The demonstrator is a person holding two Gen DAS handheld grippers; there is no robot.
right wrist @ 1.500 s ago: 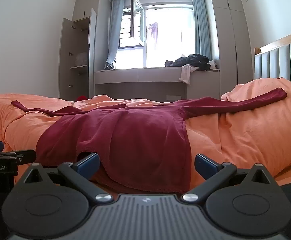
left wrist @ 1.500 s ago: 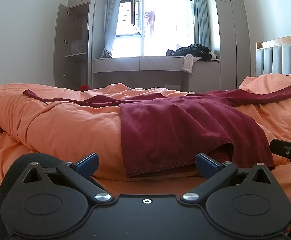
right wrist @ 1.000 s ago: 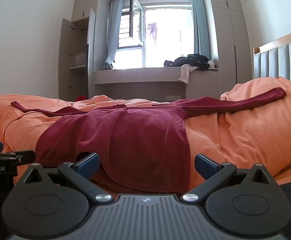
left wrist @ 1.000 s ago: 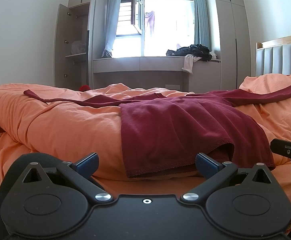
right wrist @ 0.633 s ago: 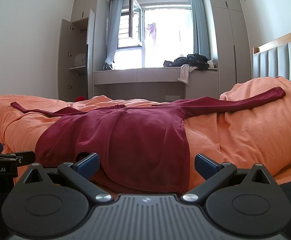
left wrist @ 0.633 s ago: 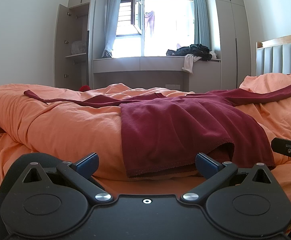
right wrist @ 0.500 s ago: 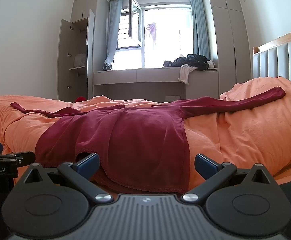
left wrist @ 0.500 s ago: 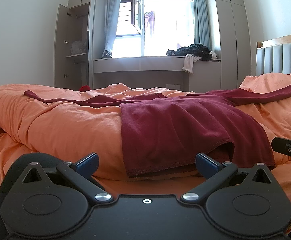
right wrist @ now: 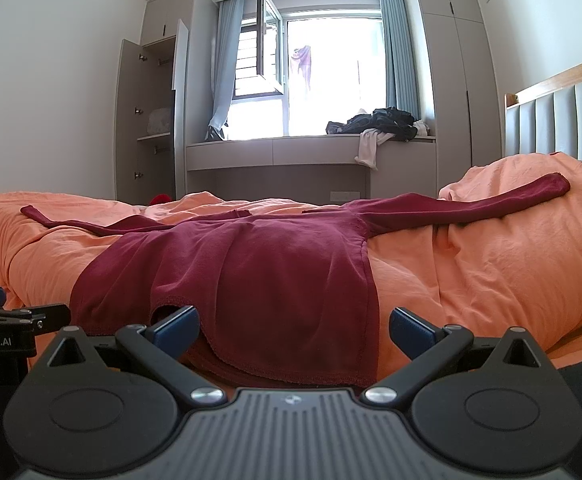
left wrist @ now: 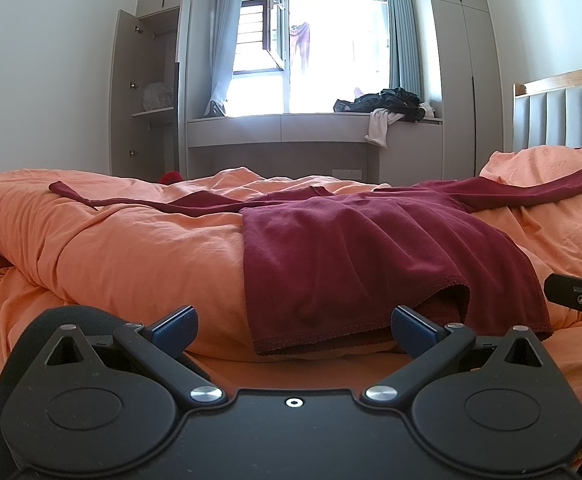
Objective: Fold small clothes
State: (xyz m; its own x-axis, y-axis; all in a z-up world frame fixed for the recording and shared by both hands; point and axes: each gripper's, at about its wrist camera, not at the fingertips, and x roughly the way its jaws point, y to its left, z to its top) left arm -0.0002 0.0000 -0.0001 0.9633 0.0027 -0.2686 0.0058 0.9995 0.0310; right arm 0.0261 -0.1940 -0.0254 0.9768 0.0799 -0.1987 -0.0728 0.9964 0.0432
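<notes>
The left gripper had its blue-padded fingers spread wide with nothing between them, held low at the near edge of the bed just short of the hem of the dark red long-sleeved top, and the right gripper was equally wide apart and empty, its left pad just in front of the same hem. The top lay spread flat across the rumpled orange duvet, both sleeves stretched outward, one reaching up the mound by the grey headboard. Beyond stood a window bench carrying a heap of dark clothes, beside an open wardrobe.
</notes>
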